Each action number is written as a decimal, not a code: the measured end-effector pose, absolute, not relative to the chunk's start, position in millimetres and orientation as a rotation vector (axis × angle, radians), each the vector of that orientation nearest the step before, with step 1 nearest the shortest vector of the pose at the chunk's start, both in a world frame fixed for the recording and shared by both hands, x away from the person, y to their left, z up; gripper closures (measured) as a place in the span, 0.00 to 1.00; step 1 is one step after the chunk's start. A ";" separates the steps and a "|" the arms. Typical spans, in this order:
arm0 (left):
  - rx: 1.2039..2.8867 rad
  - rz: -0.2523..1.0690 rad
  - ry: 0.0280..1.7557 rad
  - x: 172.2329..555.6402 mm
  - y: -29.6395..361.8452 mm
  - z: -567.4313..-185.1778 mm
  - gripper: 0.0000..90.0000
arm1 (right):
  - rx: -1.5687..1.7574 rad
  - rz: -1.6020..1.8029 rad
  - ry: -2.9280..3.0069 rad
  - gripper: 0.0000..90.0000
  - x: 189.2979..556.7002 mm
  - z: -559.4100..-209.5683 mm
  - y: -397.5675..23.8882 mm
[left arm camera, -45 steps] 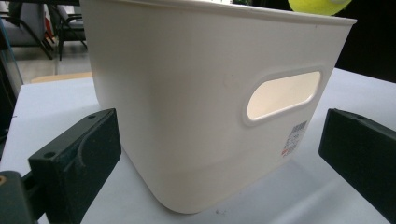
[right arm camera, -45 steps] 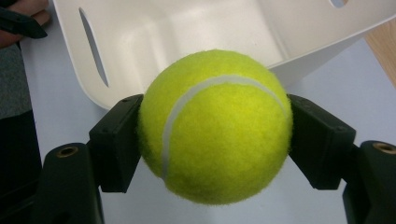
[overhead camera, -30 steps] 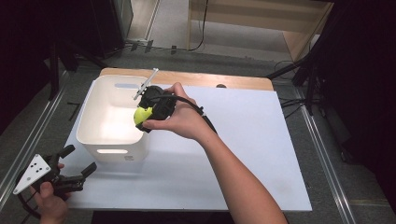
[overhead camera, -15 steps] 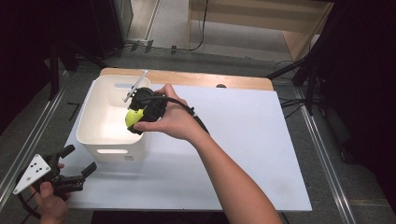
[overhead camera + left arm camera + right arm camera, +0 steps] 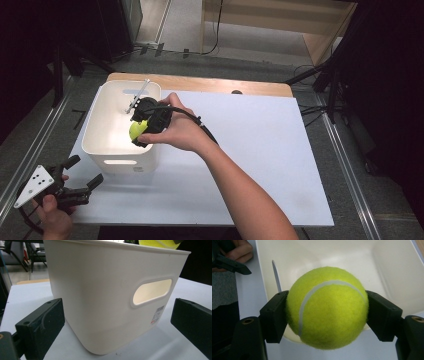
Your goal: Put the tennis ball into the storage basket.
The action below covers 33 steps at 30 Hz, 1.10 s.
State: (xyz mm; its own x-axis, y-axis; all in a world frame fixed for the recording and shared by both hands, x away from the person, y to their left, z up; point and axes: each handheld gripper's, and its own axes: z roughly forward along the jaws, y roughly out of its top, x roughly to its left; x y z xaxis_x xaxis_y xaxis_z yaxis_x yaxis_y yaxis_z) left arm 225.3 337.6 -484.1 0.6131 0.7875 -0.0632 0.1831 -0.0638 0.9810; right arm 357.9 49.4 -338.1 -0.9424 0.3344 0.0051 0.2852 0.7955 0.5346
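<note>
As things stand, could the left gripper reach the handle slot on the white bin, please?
Probably yes: the left gripper is open, its jaws face the white bin, and nothing lies between them and the handle slot.

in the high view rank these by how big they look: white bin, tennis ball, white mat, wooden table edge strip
1. white mat
2. white bin
3. wooden table edge strip, long but thin
4. tennis ball, partly hidden by the right gripper clamped on it above the bin
</note>
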 end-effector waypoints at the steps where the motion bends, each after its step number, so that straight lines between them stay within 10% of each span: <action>1: 1.589 0.603 0.831 225.3 337.5 -484.1 0.00 | 0.507 0.832 2.895 0.27 358.0 -338.7 50.2; 33: 1.594 0.602 0.828 225.3 338.1 -484.0 0.00 | 0.485 0.683 2.963 0.27 369.1 -368.4 67.7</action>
